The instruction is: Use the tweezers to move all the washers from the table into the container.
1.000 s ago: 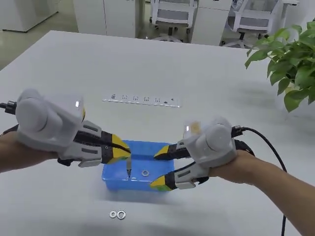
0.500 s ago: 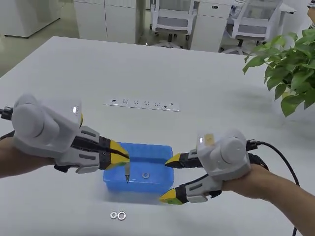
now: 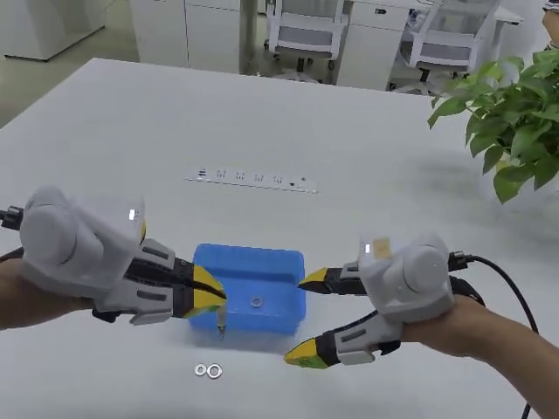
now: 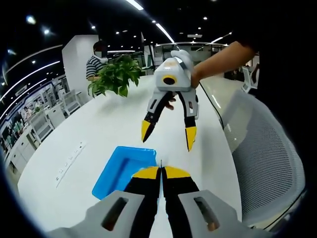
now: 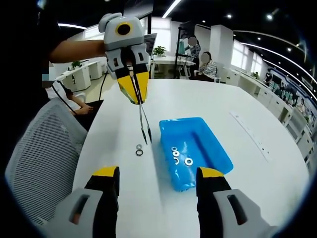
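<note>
— where are the washers seen?
— two washers (image 3: 208,371) are seen lying side by side on the bench (image 3: 367,157), close to its near edge and just in front of the container (image 3: 249,260). in the right gripper view the same pair (image 5: 139,150) is found on the bare bench beside the container's (image 5: 210,148) long wall. several other washers (image 5: 179,154) are seen inside it, on its blue floor.
— and the tweezers?
— the tweezers (image 3: 220,321) are gripped by the left tongs (image 3: 210,292), whose yellow tips are pressed together on them. the points are directed down in front of the container's near wall, near the two washers. whether anything is touched by the points cannot be told. in the right gripper view the tweezers' (image 5: 143,121) two arms are seen slightly apart at the ends.
— how are the right tongs held?
— the right tongs (image 3: 301,319) are spread wide with nothing between them, and are held beside the container's right end, toward the near edge of the bench.
— what else is carried by the bench?
— a white power strip (image 3: 251,179) is laid flat beyond the container, toward the middle, and a leafy plant (image 3: 515,113) is seen at the right edge.
</note>
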The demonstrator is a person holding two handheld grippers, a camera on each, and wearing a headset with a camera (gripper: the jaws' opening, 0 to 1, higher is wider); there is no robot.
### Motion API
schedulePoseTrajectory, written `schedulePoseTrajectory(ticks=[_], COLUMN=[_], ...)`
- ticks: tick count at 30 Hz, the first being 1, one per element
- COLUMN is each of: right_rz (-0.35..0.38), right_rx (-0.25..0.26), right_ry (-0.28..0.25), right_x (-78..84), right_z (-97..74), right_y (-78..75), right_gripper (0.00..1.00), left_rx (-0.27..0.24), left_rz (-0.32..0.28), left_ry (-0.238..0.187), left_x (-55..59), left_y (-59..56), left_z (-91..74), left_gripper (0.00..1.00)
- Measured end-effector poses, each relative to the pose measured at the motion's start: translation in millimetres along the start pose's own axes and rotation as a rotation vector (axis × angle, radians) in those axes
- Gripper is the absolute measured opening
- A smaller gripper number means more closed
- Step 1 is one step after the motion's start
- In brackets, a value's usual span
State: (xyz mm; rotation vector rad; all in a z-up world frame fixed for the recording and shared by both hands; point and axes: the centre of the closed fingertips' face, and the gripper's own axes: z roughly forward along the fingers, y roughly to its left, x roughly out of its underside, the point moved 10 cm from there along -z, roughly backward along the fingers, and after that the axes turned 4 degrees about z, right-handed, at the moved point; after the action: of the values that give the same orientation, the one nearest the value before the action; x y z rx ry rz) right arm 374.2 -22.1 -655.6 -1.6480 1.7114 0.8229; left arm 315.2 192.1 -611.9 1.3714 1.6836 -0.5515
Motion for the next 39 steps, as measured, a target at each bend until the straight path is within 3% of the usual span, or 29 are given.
schedulePoseTrajectory(ticks=[17, 28, 39], right_rz=[0.019, 0.030, 0.027], right_rx=[-0.008, -0.018, -0.035], right_ry=[0.012, 0.019, 0.017], right_x=[8.5, 13.3, 12.1], right_z=[1.8, 5.5, 11.4], right_y=[7.0, 7.4, 8.0], right_gripper=[0.69, 0.69, 0.67], left_rx=[0.027, 0.045, 0.042], left_rz=[-0.004, 0.002, -0.007], left_ry=[0.029, 0.059, 0.044], left_x=[13.3, 23.6, 25.7], left_y=[-10.8, -11.1, -5.9], left_z=[11.9, 17.0, 16.1], left_gripper=[0.06, 0.06, 0.06])
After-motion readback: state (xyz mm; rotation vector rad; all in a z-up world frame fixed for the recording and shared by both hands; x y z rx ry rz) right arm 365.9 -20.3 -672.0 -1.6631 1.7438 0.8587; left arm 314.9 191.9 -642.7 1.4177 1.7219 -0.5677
